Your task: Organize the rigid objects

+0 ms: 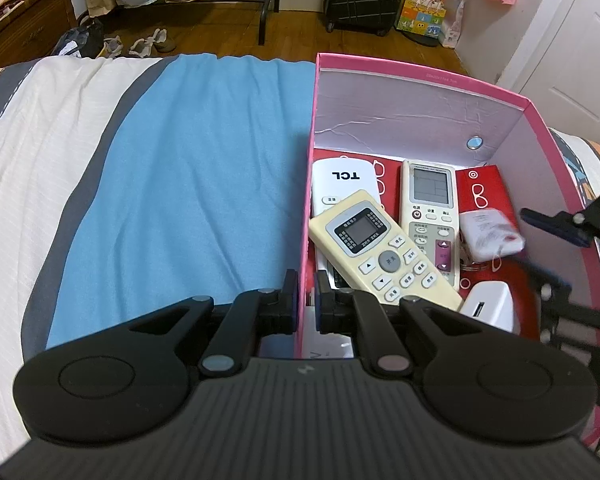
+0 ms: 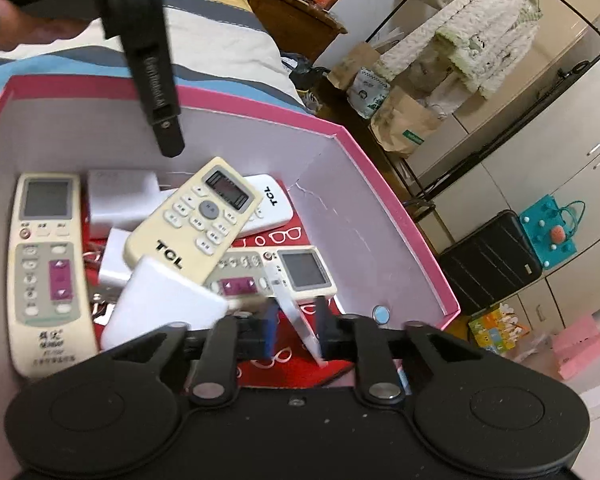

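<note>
Your pink box [image 1: 380, 80] holds remotes and chargers; the yellow remote [image 1: 384, 256] lies diagonally on top. Left tool [image 1: 306, 300] clamps the box wall; right tool [image 2: 296, 328] stands partly open around a white slab [image 2: 296, 320].

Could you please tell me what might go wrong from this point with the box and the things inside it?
1. The thin white item stands tilted between the right gripper's open jaws, unpressed; it may topple onto the remotes.
2. The cream TCL remote lies askew across other things and could slide if the box is jolted.
3. The left gripper pinches only the pink box's thin wall; pulling might bend it.
</note>
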Demonstrator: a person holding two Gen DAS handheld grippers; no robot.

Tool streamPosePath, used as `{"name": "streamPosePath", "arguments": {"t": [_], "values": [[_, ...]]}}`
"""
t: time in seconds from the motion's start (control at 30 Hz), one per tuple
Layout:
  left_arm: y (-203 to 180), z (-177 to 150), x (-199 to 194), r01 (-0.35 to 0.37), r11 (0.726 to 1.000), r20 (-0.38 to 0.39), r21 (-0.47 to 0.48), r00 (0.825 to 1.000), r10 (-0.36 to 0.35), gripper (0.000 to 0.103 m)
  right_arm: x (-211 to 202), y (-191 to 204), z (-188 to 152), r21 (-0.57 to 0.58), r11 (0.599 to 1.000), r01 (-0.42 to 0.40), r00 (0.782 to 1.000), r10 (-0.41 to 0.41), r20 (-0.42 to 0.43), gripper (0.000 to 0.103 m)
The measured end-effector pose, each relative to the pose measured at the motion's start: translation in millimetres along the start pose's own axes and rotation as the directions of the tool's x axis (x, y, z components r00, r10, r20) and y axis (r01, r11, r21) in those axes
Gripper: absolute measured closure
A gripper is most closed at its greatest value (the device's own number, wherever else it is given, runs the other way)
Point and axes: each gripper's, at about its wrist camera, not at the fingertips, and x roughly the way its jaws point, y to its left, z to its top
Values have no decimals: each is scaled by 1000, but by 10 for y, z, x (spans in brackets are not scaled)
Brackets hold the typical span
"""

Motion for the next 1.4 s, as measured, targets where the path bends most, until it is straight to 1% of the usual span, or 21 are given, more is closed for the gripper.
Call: {"name": "streamPosePath", "arguments": {"t": [0.07,0.13,0.2,0.27,0.33,0.37,0.4,0.47,0.53,0.6,0.67,0.7,0.73,0.77,0.83,1.0,1.1,1.13,1.23,1.33,1.4], "values": [[1,-3,0,0,1000,1,0,1000,0,96,-92,-48,-44,79,995,-57,998,57,-3,66],[6,-2,-6,3,1000,6,-5,1000,-3,96,-188,-153,-44,196,973,-120,993,121,8,66],[8,2,-20,6,1000,14,-6,1000,-6,96,-287,-261,-22,328,918,-223,975,217,56,66],[10,-2,-15,6,1000,14,-9,1000,-6,96,-309,-310,2,397,866,-305,952,285,109,66],[9,-1,-12,6,1000,14,-7,1000,-6,96,-257,-283,27,432,833,-345,938,325,122,67],[11,-6,-13,6,1000,15,-6,1000,-6,96,-220,-238,37,436,832,-344,938,328,115,67],[11,-5,-12,6,1000,15,-5,1000,-6,96,-174,-165,38,430,840,-330,942,318,102,67],[11,-5,-13,8,1000,15,-7,1000,-8,96,-118,-12,48,392,878,-274,961,265,78,65],[14,-9,-20,11,1000,15,-8,1000,-11,96,-133,88,72,345,905,-247,969,241,61,65],[15,-12,-22,12,1000,16,-8,1000,-12,96,-153,140,108,301,929,-216,974,224,7,66],[18,-13,-22,13,1000,15,-9,1000,-13,96,-64,129,127,258,952,-167,976,196,-90,75],[16,-14,-24,13,1000,15,-10,1000,-13,96,-55,146,93,244,959,-145,980,174,-100,77],[19,-12,-25,14,1000,15,-10,1000,-14,96,-59,121,60,267,952,-153,980,180,-82,77],[18,-12,-24,12,1000,15,-10,1000,-12,96,-66,73,34,303,935,-185,975,213,-63,77],[18,-12,-26,14,1000,15,-10,1000,-14,96,-87,-58,-13,396,887,-238,964,266,-14,77],[20,-3,-9,19,1000,14,-16,1000,-18,95,-318,-315,-113,521,819,-241,968,240,71,73],[16,-2,24,17,1000,8,-15,1000,-17,95,-494,-430,-261,613,741,-273,962,229,151,72],[17,-3,27,16,1000,6,-16,1000,-16,95,-585,-442,-299,638,719,-274,962,205,183,72],[30,-5,-3,22,999,4,-25,1000,-22,95,-859,-451,-302,653,694,-304,949,166,267,71],[29,-6,-56,17,999,5,-29,1000,-17,95,-1061,-411,-292,665,681,-306,945,134,298,67],[-17,-21,-88,-5,1000,14,-8,1000,5,95,-1129,-374,-320,675,673,-302,946,124,300,65]]}}
